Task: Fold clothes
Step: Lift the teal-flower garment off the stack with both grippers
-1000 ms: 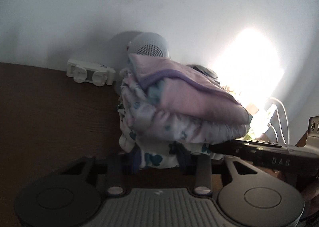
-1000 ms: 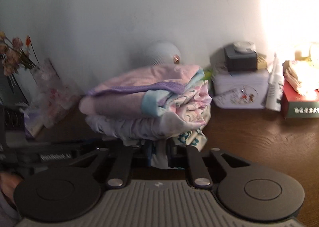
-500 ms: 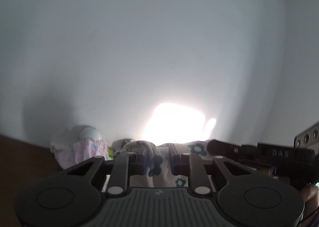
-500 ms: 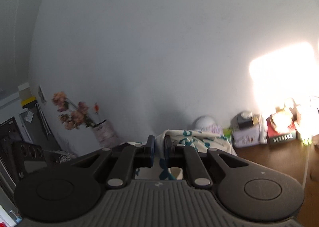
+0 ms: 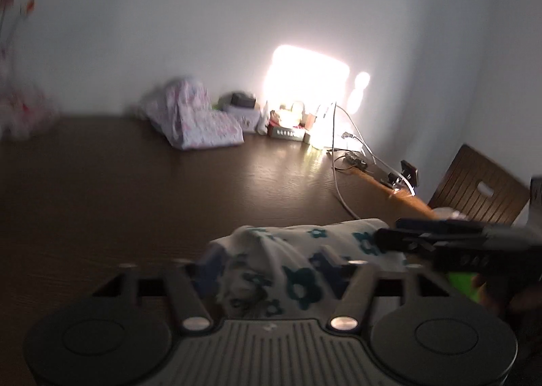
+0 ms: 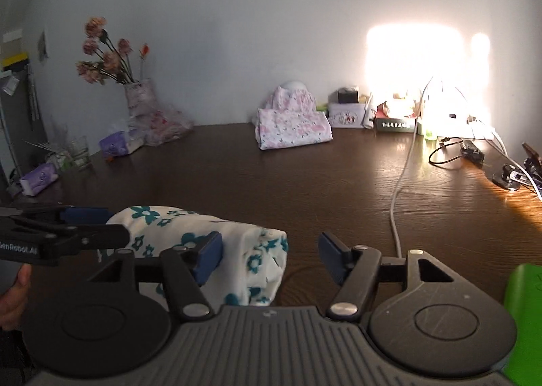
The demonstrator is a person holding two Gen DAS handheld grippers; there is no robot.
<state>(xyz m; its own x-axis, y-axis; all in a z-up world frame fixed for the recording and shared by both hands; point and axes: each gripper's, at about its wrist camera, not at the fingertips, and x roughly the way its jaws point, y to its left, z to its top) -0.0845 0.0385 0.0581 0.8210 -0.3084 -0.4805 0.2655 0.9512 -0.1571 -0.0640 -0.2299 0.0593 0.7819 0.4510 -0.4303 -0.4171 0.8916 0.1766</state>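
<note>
Nearest you, a white garment printed with teal flowers (image 6: 203,243) lies bunched on the dark wooden table (image 6: 305,189), lumped rather than squared, so its folding looks not yet begun. Your right gripper (image 6: 269,259) is opening: its blue pads (image 6: 210,255) stand well apart, the left one against the cloth's edge, the right one over bare wood, and neither presses. Your left gripper (image 5: 271,271) is opening too; the picture is blurred, but the flowered cloth sits loose between its spread fingers, unclamped. Each tool shows in the other's view, flanking the garment.

Farther back, against the white wall, a pink floral piece (image 6: 293,127) sits already folded, which suggests one item done and this one left. A vase of dried flowers (image 6: 135,91) stands at the table's far left, tissue packs (image 6: 118,145) near it; boxes, cables (image 6: 403,176) and a glaring patch of light crowd the far right.
</note>
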